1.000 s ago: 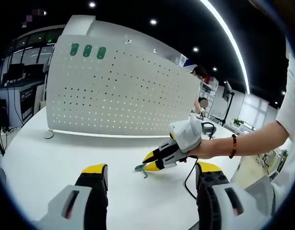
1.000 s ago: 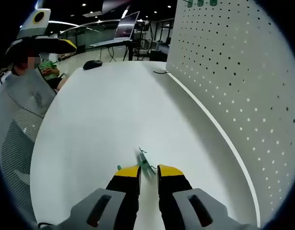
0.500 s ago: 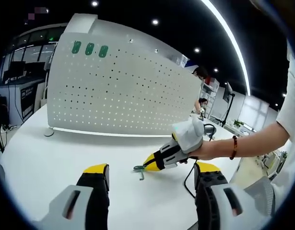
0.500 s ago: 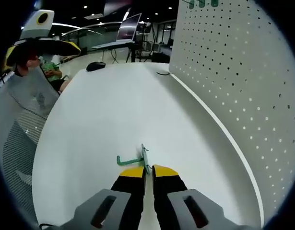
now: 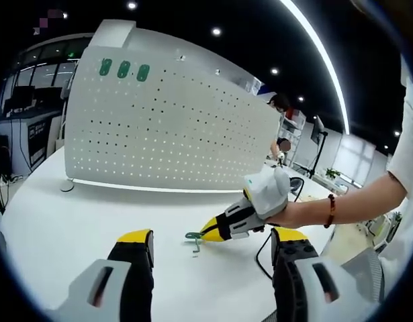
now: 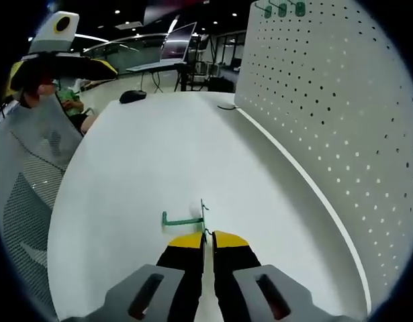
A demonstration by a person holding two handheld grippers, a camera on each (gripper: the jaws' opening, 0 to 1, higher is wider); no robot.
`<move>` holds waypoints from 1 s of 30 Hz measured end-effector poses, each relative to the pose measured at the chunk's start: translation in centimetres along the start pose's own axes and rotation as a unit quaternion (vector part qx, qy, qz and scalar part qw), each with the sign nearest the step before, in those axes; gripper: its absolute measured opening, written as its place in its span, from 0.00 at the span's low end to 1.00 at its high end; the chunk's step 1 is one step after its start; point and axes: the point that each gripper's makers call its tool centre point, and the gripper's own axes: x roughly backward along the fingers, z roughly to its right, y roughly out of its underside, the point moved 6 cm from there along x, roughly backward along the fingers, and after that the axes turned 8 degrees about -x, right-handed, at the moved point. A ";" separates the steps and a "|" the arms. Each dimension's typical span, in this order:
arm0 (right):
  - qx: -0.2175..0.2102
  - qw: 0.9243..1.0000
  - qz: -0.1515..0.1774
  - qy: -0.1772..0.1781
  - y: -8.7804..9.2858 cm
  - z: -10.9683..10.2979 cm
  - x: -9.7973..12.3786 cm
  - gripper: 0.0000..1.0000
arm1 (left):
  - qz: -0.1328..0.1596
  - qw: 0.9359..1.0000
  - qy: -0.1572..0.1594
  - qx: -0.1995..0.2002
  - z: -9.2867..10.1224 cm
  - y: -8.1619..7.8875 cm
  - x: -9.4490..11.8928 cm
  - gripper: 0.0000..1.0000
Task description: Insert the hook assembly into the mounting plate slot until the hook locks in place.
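My right fingers [image 6: 205, 236] pinch one green hook [image 6: 184, 217], its base hidden; left fingers [image 5: 213, 240] gape empty; three hooks [image 5: 123, 69] at eleven o'clock.

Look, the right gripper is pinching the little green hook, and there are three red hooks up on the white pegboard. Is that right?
Almost. The right gripper is shut on the little green hook, but the three hooks up on the white pegboard are green, not red. The left gripper view shows them near the board's top corner.
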 end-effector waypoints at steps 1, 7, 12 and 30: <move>-0.004 1.000 0.003 0.001 -0.1 0.0 0.1 0.03 | 0.001 1.000 0.001 -0.001 0.0 0.0 0.0 0.73; -0.018 1.000 0.023 0.011 -0.6 -0.4 1.2 0.03 | 0.010 1.000 0.008 0.009 0.3 -0.1 0.0 0.73; -0.024 0.999 0.021 0.014 -0.2 -0.8 1.7 0.03 | 0.010 1.000 0.018 0.006 0.6 -0.3 -0.1 0.72; -0.039 0.997 0.054 0.049 -1.4 -2.7 4.7 0.03 | 0.029 0.998 0.060 -0.003 2.0 -1.1 -0.7 0.69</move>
